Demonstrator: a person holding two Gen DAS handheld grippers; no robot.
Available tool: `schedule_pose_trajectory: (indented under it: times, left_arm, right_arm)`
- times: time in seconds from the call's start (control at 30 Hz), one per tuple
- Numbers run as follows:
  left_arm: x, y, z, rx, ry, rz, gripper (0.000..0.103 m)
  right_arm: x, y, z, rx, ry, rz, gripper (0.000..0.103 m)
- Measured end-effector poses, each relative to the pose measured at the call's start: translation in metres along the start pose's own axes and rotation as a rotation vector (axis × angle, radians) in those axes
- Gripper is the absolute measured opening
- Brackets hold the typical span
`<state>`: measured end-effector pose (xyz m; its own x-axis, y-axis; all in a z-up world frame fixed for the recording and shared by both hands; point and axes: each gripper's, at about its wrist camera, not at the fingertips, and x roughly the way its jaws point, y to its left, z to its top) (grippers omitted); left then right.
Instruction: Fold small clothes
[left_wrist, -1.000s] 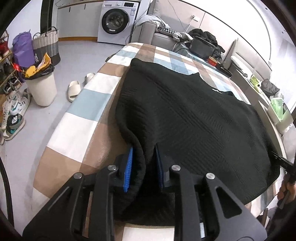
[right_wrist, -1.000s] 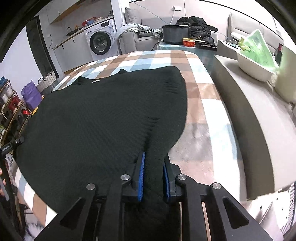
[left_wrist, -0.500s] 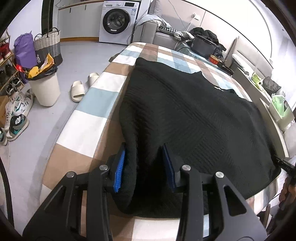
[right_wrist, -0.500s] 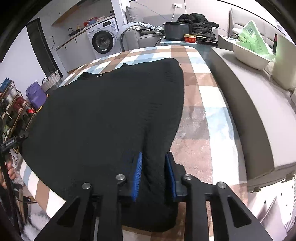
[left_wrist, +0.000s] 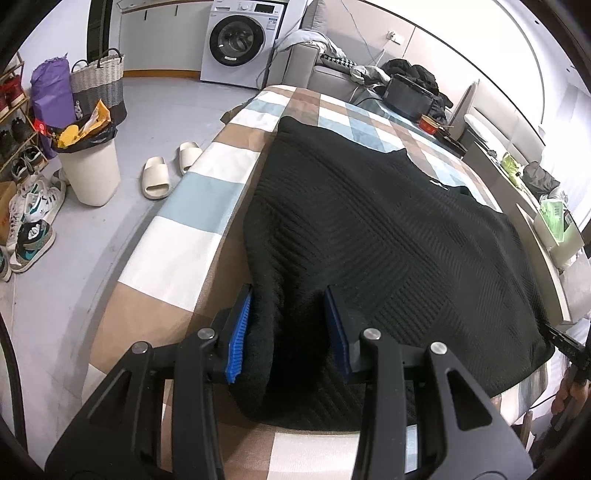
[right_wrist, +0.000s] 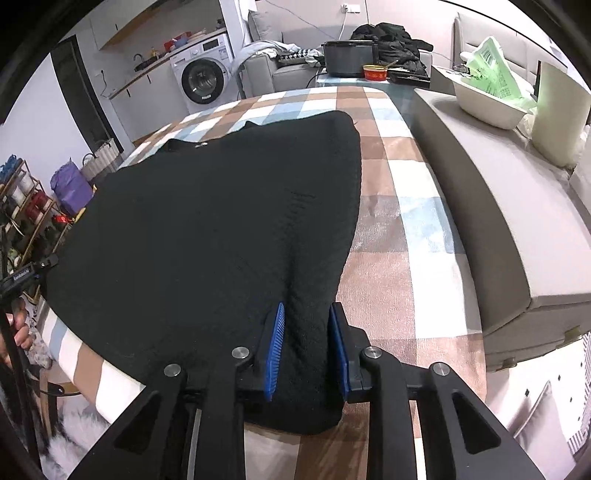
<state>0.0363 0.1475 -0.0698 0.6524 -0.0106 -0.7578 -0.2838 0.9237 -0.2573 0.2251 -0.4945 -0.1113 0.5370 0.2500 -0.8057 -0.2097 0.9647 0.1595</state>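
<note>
Plainly, the black knit sweater (left_wrist: 388, 236) is soft, thick and limp; it drapes over the edge and bunches wherever it is pinched, so I judge it will sag between two holds and has some weight for a small garment. The ribbed knit looks grippy rather than slippery, and nothing about it is fragile. It lies spread flat on the checked cloth (left_wrist: 192, 206) of the table, its near hem toward 6 o'clock in both wrist views and its neckline toward 1 o'clock in the left view.

The best holds seem to be the two near hem corners, and each gripper is already there. The left gripper (left_wrist: 288, 328) has its blue pads standing apart around a bunched fold at the left hem corner; the left pad touches the cloth, the right pad stands clear of the fold, so the hold looks loosened. The right gripper (right_wrist: 304, 347) straddles the right hem corner, fabric filling the gap and touching both pads; its jaws look only lightly parted and may be holding gently.

Outward, in the left view: slippers (left_wrist: 162, 173) at 10 o'clock on the grey floor, a white bin (left_wrist: 90, 170) beyond them, a washing machine (left_wrist: 236, 40) at 12 o'clock. In the right view, a grey sofa (right_wrist: 491, 221) runs along 3 o'clock.
</note>
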Motion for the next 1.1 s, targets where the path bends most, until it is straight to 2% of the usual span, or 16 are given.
schedule_pose_trajectory:
  times: [0.37,0.6,0.73,0.83,0.9,0.93,1.0,1.1]
  left_arm:
    - [-0.007,0.003,0.004,-0.015,-0.002,0.018,0.035]
    - [-0.026,0.004,0.009,-0.014,-0.031,0.025,0.035]
    - [-0.033,-0.014,0.009,0.039,-0.041,0.057,0.035]
    - [-0.035,-0.041,0.003,0.119,-0.049,0.071,0.048]
    - [-0.033,-0.057,-0.001,0.158,-0.049,0.038,0.061]
    - [-0.032,-0.066,-0.004,0.185,-0.042,0.016,0.063]
    - [-0.028,-0.083,-0.011,0.232,-0.025,-0.009,0.082]
    - [-0.022,-0.103,-0.024,0.294,-0.015,-0.029,0.085]
  right_arm:
    - [-0.025,0.008,0.005,-0.015,-0.086,-0.019,0.029]
    - [-0.029,0.012,0.007,-0.006,-0.111,0.007,0.038]
    - [-0.030,0.022,0.008,-0.017,-0.126,0.017,0.045]
    - [-0.026,0.032,0.009,-0.033,-0.110,0.034,0.054]
    - [-0.020,0.041,0.009,-0.049,-0.082,0.040,0.057]
    - [-0.018,0.045,0.008,-0.058,-0.079,0.046,0.057]
    - [-0.014,0.053,0.007,-0.078,-0.068,0.056,0.064]
    - [-0.010,0.061,0.004,-0.098,-0.066,0.070,0.072]
